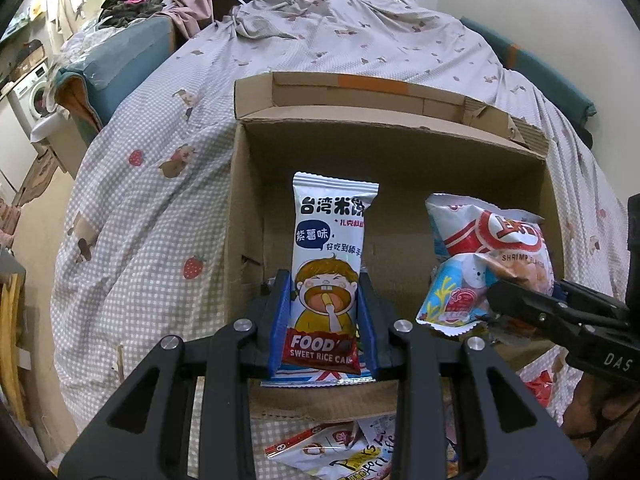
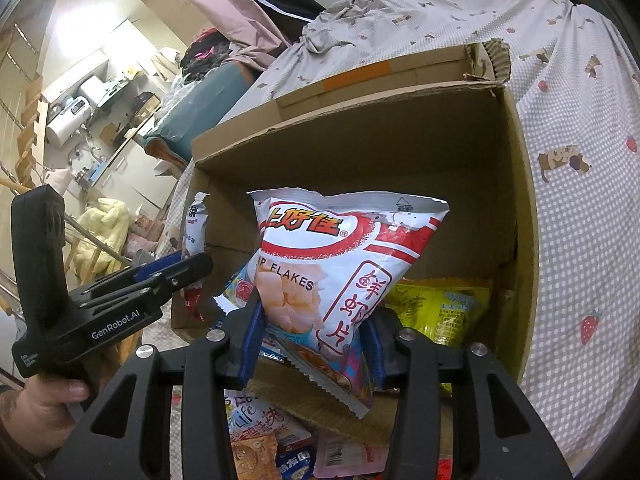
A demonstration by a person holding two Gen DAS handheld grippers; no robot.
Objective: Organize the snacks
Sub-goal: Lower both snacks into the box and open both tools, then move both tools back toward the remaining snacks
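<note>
My left gripper (image 1: 323, 292) is shut on a white sweet rice cake packet (image 1: 328, 240), held upright over the open cardboard box (image 1: 400, 156). At the right of that view my right gripper (image 1: 504, 300) grips a white-and-red shrimp flakes bag (image 1: 500, 236) with a light blue packet (image 1: 452, 296) bunched against it. In the right wrist view the right gripper (image 2: 312, 320) pinches the shrimp flakes bag (image 2: 340, 248) above the box (image 2: 516, 200). A hand holds the left gripper (image 2: 200, 264) and its rice cake packet (image 2: 194, 224) at the left.
A yellow snack packet (image 2: 440, 308) lies inside the box. Several loose snack packets (image 2: 256, 432) lie on the checked bed cover (image 2: 580, 160) in front of the box. The box's far flap (image 1: 360, 92) stands up. Furniture and clutter fill the room at left.
</note>
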